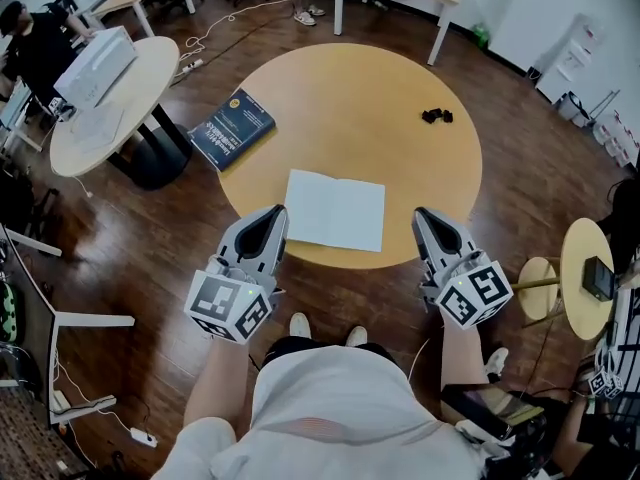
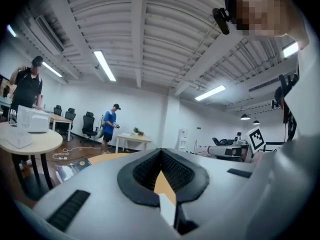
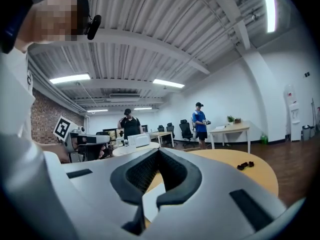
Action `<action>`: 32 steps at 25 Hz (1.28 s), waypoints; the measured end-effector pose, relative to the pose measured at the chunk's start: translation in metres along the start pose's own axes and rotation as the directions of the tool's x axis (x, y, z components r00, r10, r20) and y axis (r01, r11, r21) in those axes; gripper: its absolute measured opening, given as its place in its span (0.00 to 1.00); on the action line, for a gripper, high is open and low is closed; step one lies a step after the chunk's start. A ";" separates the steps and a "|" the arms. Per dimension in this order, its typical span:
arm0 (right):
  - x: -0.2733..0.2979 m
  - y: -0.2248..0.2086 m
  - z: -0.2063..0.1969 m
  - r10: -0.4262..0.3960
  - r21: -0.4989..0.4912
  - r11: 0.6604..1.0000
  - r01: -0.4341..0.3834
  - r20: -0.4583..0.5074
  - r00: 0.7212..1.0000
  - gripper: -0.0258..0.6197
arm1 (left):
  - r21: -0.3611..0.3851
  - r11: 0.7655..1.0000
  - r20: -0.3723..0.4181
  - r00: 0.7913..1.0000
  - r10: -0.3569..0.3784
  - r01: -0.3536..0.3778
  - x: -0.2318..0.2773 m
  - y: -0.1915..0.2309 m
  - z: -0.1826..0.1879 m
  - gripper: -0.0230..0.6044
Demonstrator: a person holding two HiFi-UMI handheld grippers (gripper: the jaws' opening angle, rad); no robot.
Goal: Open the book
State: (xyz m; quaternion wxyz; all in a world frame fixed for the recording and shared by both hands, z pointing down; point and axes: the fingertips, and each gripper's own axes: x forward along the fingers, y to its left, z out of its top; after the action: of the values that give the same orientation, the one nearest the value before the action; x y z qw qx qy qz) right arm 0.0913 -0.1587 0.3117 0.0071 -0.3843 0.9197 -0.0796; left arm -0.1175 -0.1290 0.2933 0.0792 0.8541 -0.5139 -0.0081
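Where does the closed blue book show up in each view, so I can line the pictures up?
Head view: the blue book overhangs the upper-left edge of the round table.
Left gripper view: the book sits low at the left, beside the table's edge.
Right gripper view: not in it.
Shared landmark: the round table, seen in all three.

Left gripper [image 1: 270, 220] pointing forward, fingers [image 2: 142, 171] closed together, nothing between them, right gripper [image 1: 430, 218] the same, left forearm [image 1: 225, 378] and right forearm [image 1: 458, 353] stretched forward.
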 end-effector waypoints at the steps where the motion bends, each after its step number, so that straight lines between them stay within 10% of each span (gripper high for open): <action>1: -0.003 -0.001 0.004 -0.003 -0.006 1.000 0.003 0.008 1.000 0.04 | 0.008 1.000 0.006 1.000 -0.005 0.005 0.001 -0.004 0.003 0.05; 32: -0.042 0.010 0.036 -0.001 -0.091 0.996 0.006 0.060 0.998 0.04 | 0.034 0.998 -0.021 0.998 -0.058 0.058 0.014 -0.049 0.009 0.05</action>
State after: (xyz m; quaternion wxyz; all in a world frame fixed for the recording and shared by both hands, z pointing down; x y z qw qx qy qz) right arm 0.1169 -0.1268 0.2727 0.0168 -0.3880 0.9211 -0.0261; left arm -0.0694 -0.1198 0.2779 0.0693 0.8700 -0.4882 0.0071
